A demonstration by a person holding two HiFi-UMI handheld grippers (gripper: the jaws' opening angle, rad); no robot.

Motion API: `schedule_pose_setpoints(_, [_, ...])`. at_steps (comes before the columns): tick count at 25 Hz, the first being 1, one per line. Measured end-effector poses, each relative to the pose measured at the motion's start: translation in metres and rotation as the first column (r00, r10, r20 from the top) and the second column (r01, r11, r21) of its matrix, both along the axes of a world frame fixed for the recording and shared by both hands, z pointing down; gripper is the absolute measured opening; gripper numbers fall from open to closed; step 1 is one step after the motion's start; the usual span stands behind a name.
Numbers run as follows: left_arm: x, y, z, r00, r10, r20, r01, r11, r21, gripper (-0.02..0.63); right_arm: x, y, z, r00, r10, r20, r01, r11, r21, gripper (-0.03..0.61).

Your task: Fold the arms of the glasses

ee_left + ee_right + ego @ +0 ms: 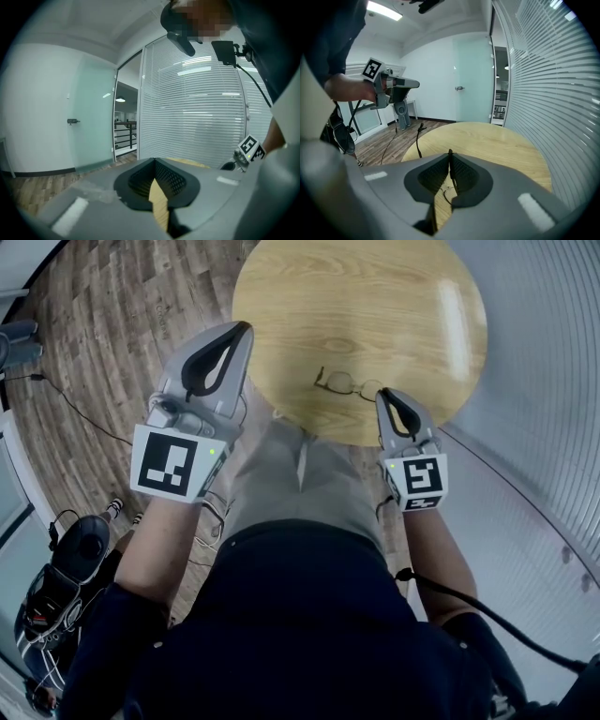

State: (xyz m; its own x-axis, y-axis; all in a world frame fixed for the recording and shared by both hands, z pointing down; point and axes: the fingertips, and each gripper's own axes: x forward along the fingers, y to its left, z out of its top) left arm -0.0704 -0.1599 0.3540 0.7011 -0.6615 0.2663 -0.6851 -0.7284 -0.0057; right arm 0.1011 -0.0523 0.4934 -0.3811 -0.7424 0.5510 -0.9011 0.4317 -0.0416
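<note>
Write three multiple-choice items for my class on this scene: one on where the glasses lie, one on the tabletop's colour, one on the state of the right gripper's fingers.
1. Where do the dark thin-framed glasses lie?
A. on the floor
B. on the round wooden table, near the person's edge
C. on a chair

2. What colour is the tabletop?
A. light wood
B. black
C. white

3. How are the right gripper's fingers?
A. wide apart
B. closed on the glasses
C. closed together, empty

Answers:
1. B: the head view shows them on the tabletop by its near edge.
2. A: pale wood grain shows across it.
3. C: the right gripper view shows the tips meeting, with the glasses on the table beyond.
</note>
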Motion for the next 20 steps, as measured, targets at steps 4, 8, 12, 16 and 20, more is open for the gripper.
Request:
schedule_pose_setpoints(4, [-0.009,-0.002,0.004,1.000,-0.015,0.006,0.015,1.000,-0.005,0.003,-0.007,-0.003,0.004,1.000,-0.020,-0.006,0.020,1.000,-0.004,0.029])
schedule_pose_setpoints(8, [-0.016,-0.004,0.005,0.999,-0.040,0.019,0.040,0.999,-0.026,0.003,-0.013,-0.006,0.003,0.999,-0.036,-0.016,0.036,0.999,-0.011,0.029])
schedule_pose_setpoints(12, [-0.022,-0.004,0.001,0.999,-0.048,0.004,0.048,0.998,-0.027,0.003,-0.021,-0.008,0.000,0.998,-0.052,-0.023,0.052,0.999,-0.014,0.029])
schedule_pose_setpoints(16, [-0.032,-0.001,0.002,0.998,-0.058,0.009,0.058,0.998,-0.038,0.003,-0.028,-0.006,-0.001,0.998,-0.062,-0.026,0.061,0.998,-0.030,0.031])
schedule_pose_setpoints(20, [-0.038,-0.008,0.004,0.998,-0.069,-0.010,0.069,0.997,-0.027,0.003,-0.036,-0.012,0.007,0.997,-0.078,-0.025,0.077,0.996,-0.041,0.031])
